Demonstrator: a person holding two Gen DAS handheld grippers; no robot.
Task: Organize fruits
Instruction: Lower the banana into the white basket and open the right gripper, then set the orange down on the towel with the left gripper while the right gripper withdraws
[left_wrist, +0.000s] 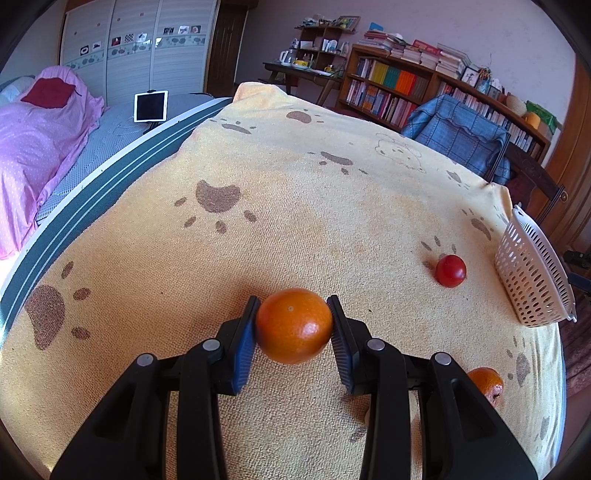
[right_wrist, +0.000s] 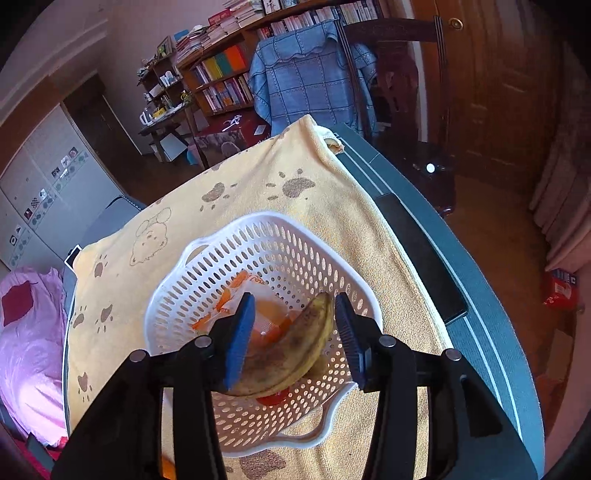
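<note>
In the left wrist view my left gripper (left_wrist: 293, 312) is shut on an orange (left_wrist: 293, 325), its blue pads against both sides, just above the yellow towel (left_wrist: 295, 184). A red tomato (left_wrist: 450, 270) lies to the right, a second orange (left_wrist: 487, 384) at the lower right. The white perforated basket (left_wrist: 532, 273) stands at the towel's right edge. In the right wrist view my right gripper (right_wrist: 293, 306) is open above the basket (right_wrist: 207, 295). A spotted banana (right_wrist: 291, 350) lies inside it between the fingers, over an orange-printed packet (right_wrist: 236, 295) and something red (right_wrist: 271, 400).
The towel covers a dark table with striped edges (right_wrist: 461, 295). A chair draped in a blue blanket (left_wrist: 458, 136) and bookshelves (left_wrist: 391, 88) stand behind. A bed with pink bedding (left_wrist: 33, 147) and a tablet (left_wrist: 150, 106) are on the left.
</note>
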